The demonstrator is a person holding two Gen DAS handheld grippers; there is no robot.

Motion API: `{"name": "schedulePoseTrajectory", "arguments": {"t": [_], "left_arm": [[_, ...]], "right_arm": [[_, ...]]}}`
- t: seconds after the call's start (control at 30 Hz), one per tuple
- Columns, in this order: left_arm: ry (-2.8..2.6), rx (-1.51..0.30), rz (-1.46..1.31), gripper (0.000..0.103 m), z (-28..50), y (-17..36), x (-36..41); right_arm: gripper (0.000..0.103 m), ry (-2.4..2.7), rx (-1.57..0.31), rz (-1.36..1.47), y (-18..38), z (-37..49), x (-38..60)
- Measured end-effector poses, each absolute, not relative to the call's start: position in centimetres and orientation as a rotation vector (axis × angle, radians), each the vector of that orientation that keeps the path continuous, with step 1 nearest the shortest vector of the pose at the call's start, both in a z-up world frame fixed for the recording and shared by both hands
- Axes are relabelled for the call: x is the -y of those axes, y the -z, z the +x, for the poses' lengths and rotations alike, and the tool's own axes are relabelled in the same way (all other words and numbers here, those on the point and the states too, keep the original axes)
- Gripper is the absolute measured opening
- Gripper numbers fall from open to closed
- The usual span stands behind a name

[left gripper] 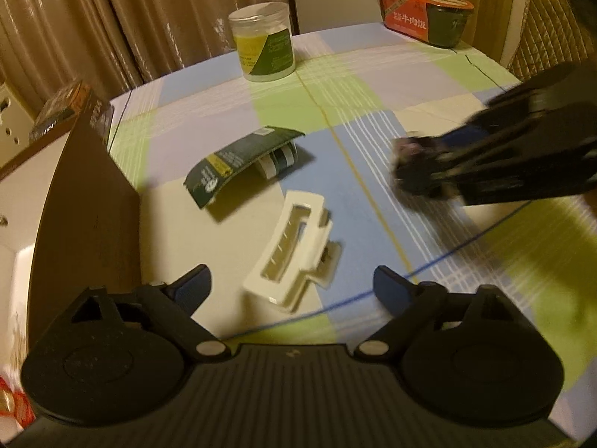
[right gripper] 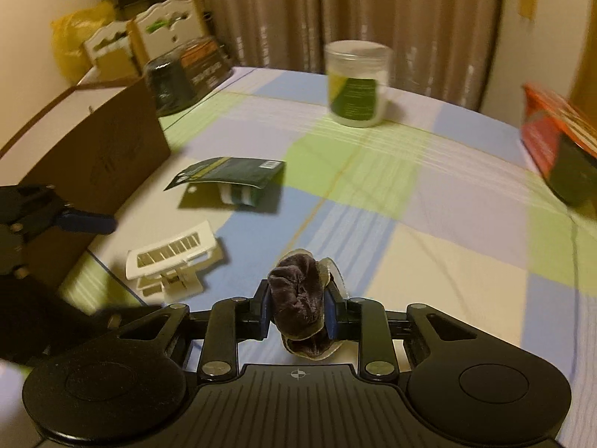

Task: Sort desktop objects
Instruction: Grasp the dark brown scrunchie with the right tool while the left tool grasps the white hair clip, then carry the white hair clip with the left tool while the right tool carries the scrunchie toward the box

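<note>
Judging from how things lay, the likeliest failure was a slip on the right side: the dark velvety scrunchie [right gripper: 302, 298] was pinched between the blue pads of the right tool [right gripper: 297, 315], low over the bench [right gripper: 429, 201], but it was soft, bunched fabric with a pale trim bulging out above and below the pads, so it could have been squeezed out or snagged on the checked cloth if dragged. The left tool [left gripper: 293, 283] was held released, its fingers spread wide around the near end of the white hair claw [left gripper: 294, 250] without pressing on it. That claw was of hard, glossy plastic, with a slotted back, and lay on its side on the bench; it could have been skidded or pivoted away had the pads been closed off-centre. A dark, curved card pack [left gripper: 242, 158] was propped beyond it, and a brown cardboard box [left gripper: 89, 201] stood close on the left, where a finger might have been caught. Both views were blurred.
</note>
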State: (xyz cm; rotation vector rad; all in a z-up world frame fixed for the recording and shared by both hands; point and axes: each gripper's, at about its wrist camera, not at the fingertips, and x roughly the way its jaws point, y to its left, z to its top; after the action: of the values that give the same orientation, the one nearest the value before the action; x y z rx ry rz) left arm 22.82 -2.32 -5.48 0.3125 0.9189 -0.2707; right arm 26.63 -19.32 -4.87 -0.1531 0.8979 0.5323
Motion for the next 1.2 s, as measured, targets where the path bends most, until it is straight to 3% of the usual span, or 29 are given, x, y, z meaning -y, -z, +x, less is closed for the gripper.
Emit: {"name": "schedulePoseTrajectory", "arguments": {"t": [0.1, 0.27, 0.43, 0.73, 1.2], "left_arm": [[0.278, -0.912, 0.335, 0.077, 23.7, 5.8, 2.7], [0.302, -0.948, 0.384, 0.073, 24.9, 6.8, 3.9], [0.304, -0.986, 0.422, 0.052, 25.3, 7.9, 4.3], [0.316, -0.99, 0.378, 0.027, 23.8, 6.8, 4.6], [0.341, -1.001, 0.236, 0.026, 17.1, 5.2, 5.4]], "right_arm": [[0.027, -0.507, -0.906, -0.139, 4.4, 25.7, 20.7], [0.027, -0.47, -0.912, -0.114, 4.0, 24.3, 22.2], [0.027, -0.455, -0.907, -0.099, 3.7, 23.5, 22.8], [0.027, -0.457, -0.904, -0.079, 3.2, 22.4, 23.3], [0.027, -0.455, -0.902, -0.067, 2.6, 19.7, 24.5]]}}
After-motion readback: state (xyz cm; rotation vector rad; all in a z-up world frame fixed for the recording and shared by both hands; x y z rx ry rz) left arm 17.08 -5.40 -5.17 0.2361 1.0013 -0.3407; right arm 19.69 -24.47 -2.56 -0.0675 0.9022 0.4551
